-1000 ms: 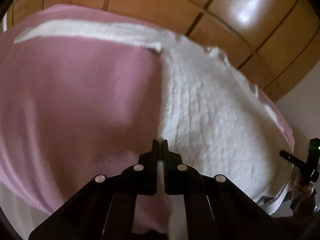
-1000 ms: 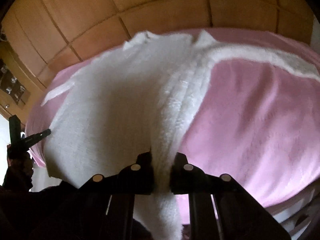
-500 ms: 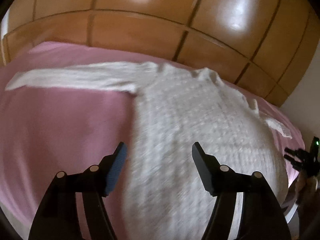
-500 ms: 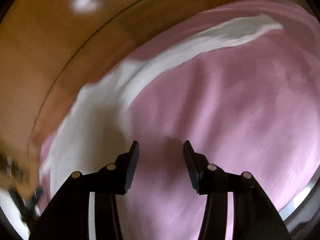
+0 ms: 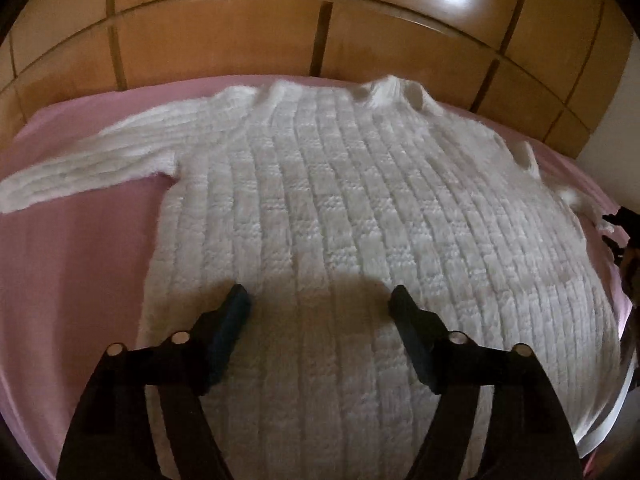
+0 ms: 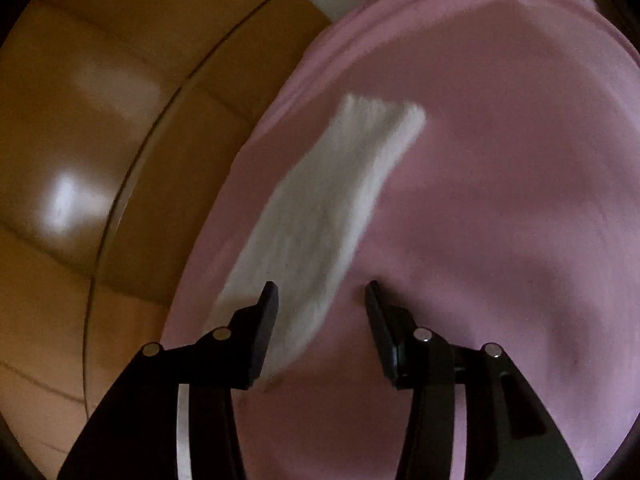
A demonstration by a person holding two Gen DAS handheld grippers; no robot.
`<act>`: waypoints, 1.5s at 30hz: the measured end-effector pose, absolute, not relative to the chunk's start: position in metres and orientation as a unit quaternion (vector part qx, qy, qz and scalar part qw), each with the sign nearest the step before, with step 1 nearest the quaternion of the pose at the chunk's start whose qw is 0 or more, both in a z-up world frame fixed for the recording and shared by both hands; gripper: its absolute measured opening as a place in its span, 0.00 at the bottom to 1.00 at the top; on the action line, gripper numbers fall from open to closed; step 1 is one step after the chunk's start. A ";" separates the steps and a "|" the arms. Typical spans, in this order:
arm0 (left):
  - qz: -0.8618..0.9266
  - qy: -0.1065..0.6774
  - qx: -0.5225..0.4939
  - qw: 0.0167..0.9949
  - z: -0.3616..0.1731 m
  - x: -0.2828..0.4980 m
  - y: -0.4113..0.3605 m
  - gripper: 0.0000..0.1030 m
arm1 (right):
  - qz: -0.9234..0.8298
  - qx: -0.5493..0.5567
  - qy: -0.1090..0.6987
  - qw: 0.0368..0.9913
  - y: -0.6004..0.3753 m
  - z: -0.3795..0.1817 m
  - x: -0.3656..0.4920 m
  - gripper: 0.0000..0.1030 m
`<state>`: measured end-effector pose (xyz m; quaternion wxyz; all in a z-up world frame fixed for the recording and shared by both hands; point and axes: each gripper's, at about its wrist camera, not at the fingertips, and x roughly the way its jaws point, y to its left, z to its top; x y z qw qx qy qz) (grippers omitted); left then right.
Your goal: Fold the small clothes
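A white knitted sweater (image 5: pixel 340 208) lies flat on a pink bedsheet (image 5: pixel 72 256), collar at the far side, one sleeve (image 5: pixel 80 168) stretched out to the left. My left gripper (image 5: pixel 320 300) is open and empty just above the sweater's lower body. In the right wrist view a white sleeve (image 6: pixel 328 208) lies on the pink sheet (image 6: pixel 500 200). My right gripper (image 6: pixel 322 292) is open and empty over the sleeve's near end. The right gripper also shows at the right edge of the left wrist view (image 5: pixel 618 228).
A wooden panelled headboard (image 5: pixel 320 32) runs along the far side of the bed, and also shows in the right wrist view (image 6: pixel 100 140). A white wall (image 5: pixel 616 128) is at the right. The bed's edge is near the bottom right.
Both grippers have opened and let go of the sweater's bottom hem. The left gripper drew back over the sweater body. The right gripper swung away to the outstretched sleeve.
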<state>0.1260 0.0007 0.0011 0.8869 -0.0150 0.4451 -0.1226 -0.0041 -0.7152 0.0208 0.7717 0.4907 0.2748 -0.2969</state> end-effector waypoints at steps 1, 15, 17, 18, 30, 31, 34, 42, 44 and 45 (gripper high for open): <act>-0.120 0.446 -0.013 0.887 0.000 0.128 0.000 0.75 | -0.302 0.482 0.280 0.774 -0.719 0.022 0.004 0.43; -0.125 0.446 -0.011 0.886 -0.009 0.140 -0.004 0.89 | -0.406 0.287 0.380 0.780 -0.733 0.066 0.024 0.05; -0.130 0.448 -0.022 0.884 -0.007 0.143 -0.001 0.89 | -0.386 0.289 0.371 0.793 -0.726 0.075 0.016 0.05; -0.133 0.447 -0.030 0.884 -0.006 0.142 0.001 0.89 | -0.371 0.274 0.371 0.806 -0.713 0.083 0.021 0.05; -0.170 0.450 -0.085 0.872 0.005 0.139 0.016 0.89 | -0.093 0.188 0.387 0.898 -0.484 0.130 0.108 0.05; -0.171 0.450 -0.088 0.872 0.006 0.138 0.017 0.90 | -0.071 0.181 0.390 0.900 -0.468 0.129 0.115 0.05; -0.174 0.446 -0.096 0.873 0.011 0.137 0.019 0.90 | -0.009 0.152 0.403 0.902 -0.393 0.126 0.134 0.05; -0.184 0.415 -0.094 0.886 0.032 0.131 0.023 0.90 | 0.082 0.125 0.404 0.902 -0.306 0.121 0.143 0.68; -0.188 0.413 -0.096 0.886 0.033 0.135 0.023 0.81 | 0.075 0.128 0.403 0.903 -0.303 0.122 0.130 0.75; -0.192 0.415 -0.098 0.884 0.033 0.138 0.022 0.79 | 0.068 0.132 0.402 0.904 -0.297 0.124 0.122 0.80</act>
